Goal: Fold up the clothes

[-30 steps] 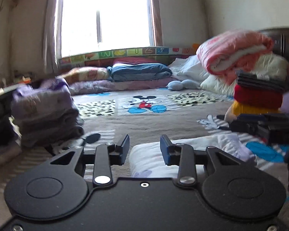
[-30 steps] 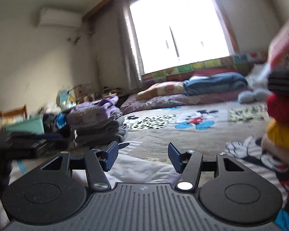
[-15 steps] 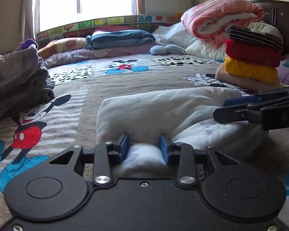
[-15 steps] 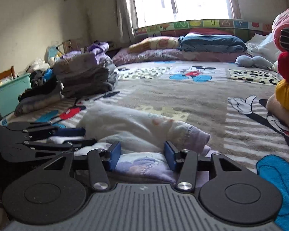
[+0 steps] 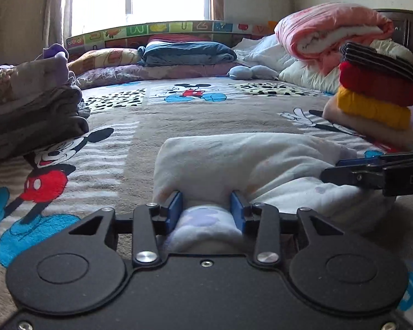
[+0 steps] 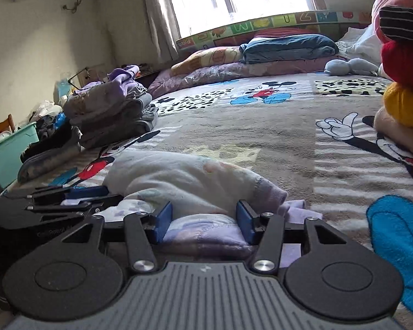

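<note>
A folded white fleece garment (image 5: 247, 162) with pale purple prints lies on the Mickey Mouse blanket (image 5: 206, 115). My left gripper (image 5: 206, 209) is open and low at the garment's near edge, with a bulge of cloth between its blue pads. In the right wrist view the same garment (image 6: 184, 181) lies ahead, and my right gripper (image 6: 204, 218) is open with the purple-trimmed edge between its fingers. Each gripper shows in the other's view: the right gripper (image 5: 336, 169) at the garment's right end, the left gripper (image 6: 110, 195) at its left end.
A stack of folded clothes (image 5: 377, 101), striped, red, yellow and peach, stands to the right. A grey and purple pile (image 5: 33, 110) sits at the left. Pillows and a pink quilt (image 5: 330, 33) line the back. A teal bin (image 6: 11, 151) stands beside the bed.
Both grippers came down from above the bed to the garment's near edge and now straddle it. The finger gaps look the same width throughout.
</note>
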